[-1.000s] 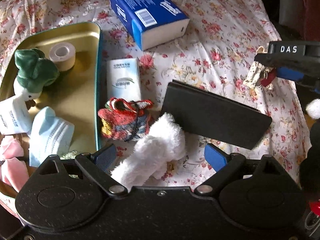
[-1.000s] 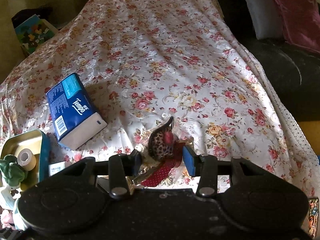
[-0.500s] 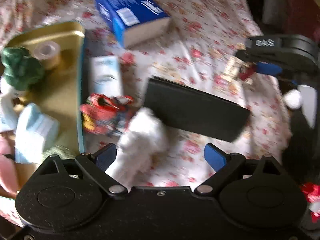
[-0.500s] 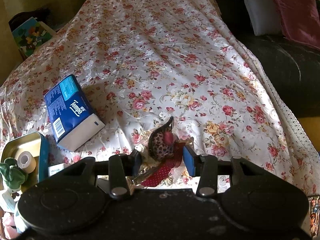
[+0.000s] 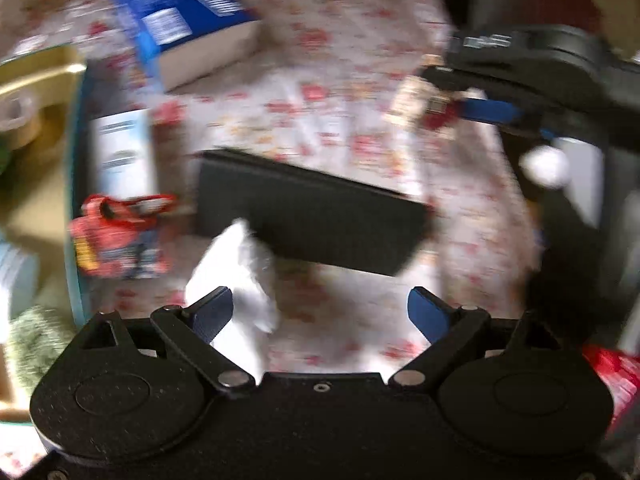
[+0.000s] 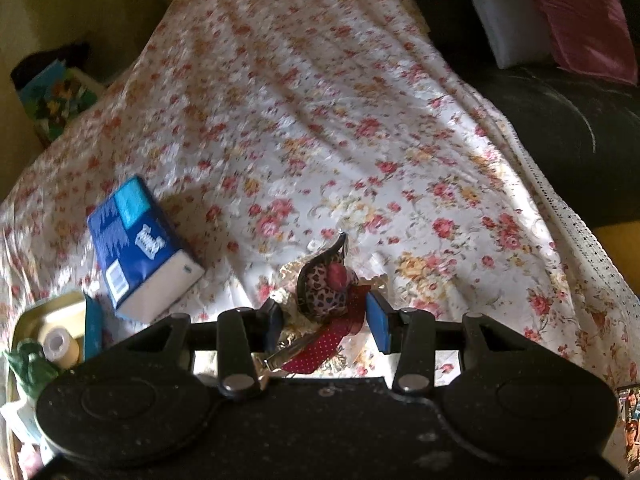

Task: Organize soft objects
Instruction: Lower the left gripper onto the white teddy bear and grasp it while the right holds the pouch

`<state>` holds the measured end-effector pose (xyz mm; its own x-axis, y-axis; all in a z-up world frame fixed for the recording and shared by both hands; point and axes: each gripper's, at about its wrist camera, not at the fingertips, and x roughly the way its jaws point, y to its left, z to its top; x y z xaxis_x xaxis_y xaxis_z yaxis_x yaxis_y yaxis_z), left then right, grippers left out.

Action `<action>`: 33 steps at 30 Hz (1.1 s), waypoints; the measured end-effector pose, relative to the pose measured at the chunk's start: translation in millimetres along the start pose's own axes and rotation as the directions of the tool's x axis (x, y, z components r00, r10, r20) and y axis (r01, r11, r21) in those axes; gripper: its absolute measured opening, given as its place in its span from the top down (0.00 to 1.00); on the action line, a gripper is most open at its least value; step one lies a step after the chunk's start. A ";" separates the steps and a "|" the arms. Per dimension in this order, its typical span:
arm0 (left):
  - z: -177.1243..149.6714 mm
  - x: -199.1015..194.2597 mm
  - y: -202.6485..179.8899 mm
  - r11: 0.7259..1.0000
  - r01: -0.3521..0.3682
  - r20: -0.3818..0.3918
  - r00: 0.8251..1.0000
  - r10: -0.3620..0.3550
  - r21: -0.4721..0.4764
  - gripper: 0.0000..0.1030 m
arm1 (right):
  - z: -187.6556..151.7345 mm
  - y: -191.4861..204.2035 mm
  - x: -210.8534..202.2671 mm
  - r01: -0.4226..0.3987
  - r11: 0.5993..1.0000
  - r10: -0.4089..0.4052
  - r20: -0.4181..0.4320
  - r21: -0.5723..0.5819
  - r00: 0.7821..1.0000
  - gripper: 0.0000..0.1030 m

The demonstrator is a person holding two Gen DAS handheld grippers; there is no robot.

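Clamping the leopard hair bow (image 6: 325,286) in my right gripper (image 6: 326,320) for tidying; my left gripper (image 5: 320,308) gapes empty above the white plush (image 5: 240,276).

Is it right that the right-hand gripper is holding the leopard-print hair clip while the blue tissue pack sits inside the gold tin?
Not quite. The right gripper does hold the leopard-print hair clip, but the blue tissue pack lies on the floral cloth beside the gold tin, not inside it. The right wrist view shows this.

Tape roll (image 6: 60,346) in tin (image 6: 36,312) — tissue pack (image 6: 140,248) beside.
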<state>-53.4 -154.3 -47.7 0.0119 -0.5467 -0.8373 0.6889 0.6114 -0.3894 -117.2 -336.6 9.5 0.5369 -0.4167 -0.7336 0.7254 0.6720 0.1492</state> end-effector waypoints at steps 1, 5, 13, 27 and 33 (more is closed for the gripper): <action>-0.6 -1.7 -1.8 1.000 0.004 0.006 1.000 -0.004 0.007 0.12 | 1.0 -2.3 -0.5 0.000 1.000 0.000 0.001 0.009 1.000 0.58; 1.2 -4.0 3.6 0.998 -0.062 0.028 0.998 0.062 -0.009 0.12 | 1.3 -2.8 -0.1 -0.006 1.000 0.006 -0.007 0.014 1.000 0.58; 1.2 8.7 14.1 0.988 -0.137 -0.019 0.990 0.136 -0.064 0.12 | 1.1 -0.5 0.2 -0.024 1.000 0.024 -0.020 0.001 1.000 0.58; -1.7 50.3 -10.2 0.979 -0.206 -0.088 0.975 0.205 -0.001 0.12 | 0.1 -1.9 4.3 -0.038 0.999 0.038 -0.039 0.003 0.999 0.58; -0.6 65.5 -8.3 0.980 -0.198 -0.134 0.972 0.192 -0.028 0.39 | -0.3 -4.1 10.1 -0.036 0.999 0.037 -0.057 0.011 0.998 0.58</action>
<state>-58.7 -194.9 -99.5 0.0465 -0.3370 -0.9403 0.6523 0.7232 -0.2270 -114.9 -343.4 1.3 0.5378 -0.3561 -0.7642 0.7101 0.6799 0.1829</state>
